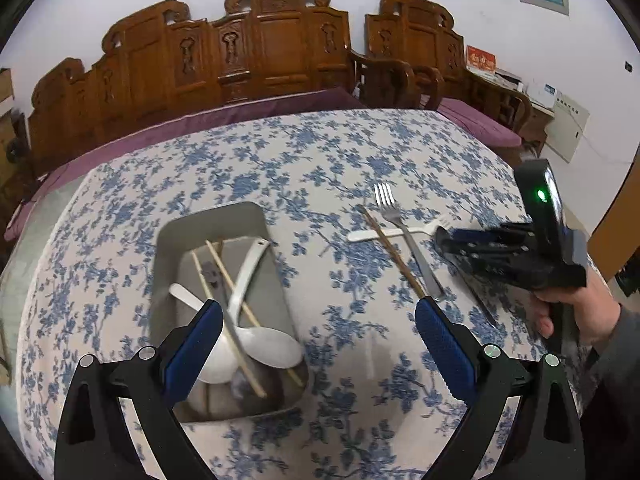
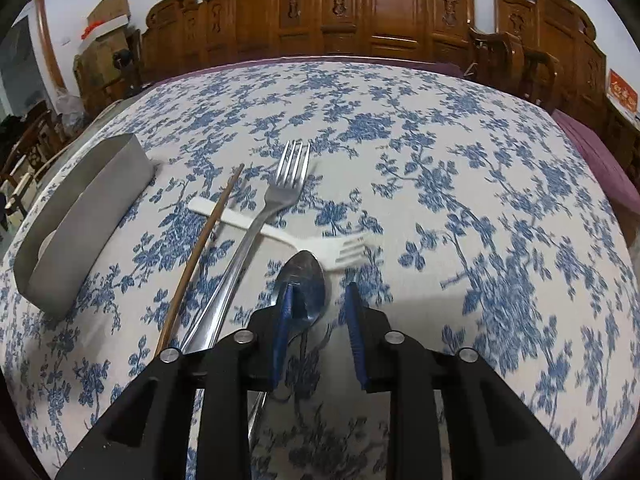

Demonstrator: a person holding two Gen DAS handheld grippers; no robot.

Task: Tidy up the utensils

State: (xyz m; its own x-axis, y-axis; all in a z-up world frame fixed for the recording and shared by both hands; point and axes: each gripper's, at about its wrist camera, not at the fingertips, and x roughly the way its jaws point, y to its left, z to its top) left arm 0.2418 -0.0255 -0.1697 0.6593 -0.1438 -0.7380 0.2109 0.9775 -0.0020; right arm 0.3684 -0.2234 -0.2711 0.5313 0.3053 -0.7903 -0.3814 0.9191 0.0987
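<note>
Presently, the right gripper (image 2: pixel 318 300), fingers partly spread and pinching nothing, straddles the metal spoon (image 2: pixel 303 280) near the tabletop's (image 2: pixel 440 160) centre, apparently positioned to grasp it. Left gripper (image 1: pixel 318 328), spread wide and empty, hovers by the metal tray (image 1: pixel 168 240), where collected utensils lie.

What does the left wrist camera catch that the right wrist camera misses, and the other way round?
Only the left wrist view looks into the metal tray: white spoons and chopsticks lie inside. It also shows the person's hand holding the right gripper.

Only the right wrist view shows the metal spoon lying by the right gripper's open fingers.

Both show the metal fork, the white plastic fork, the brown chopstick and the floral tablecloth.
</note>
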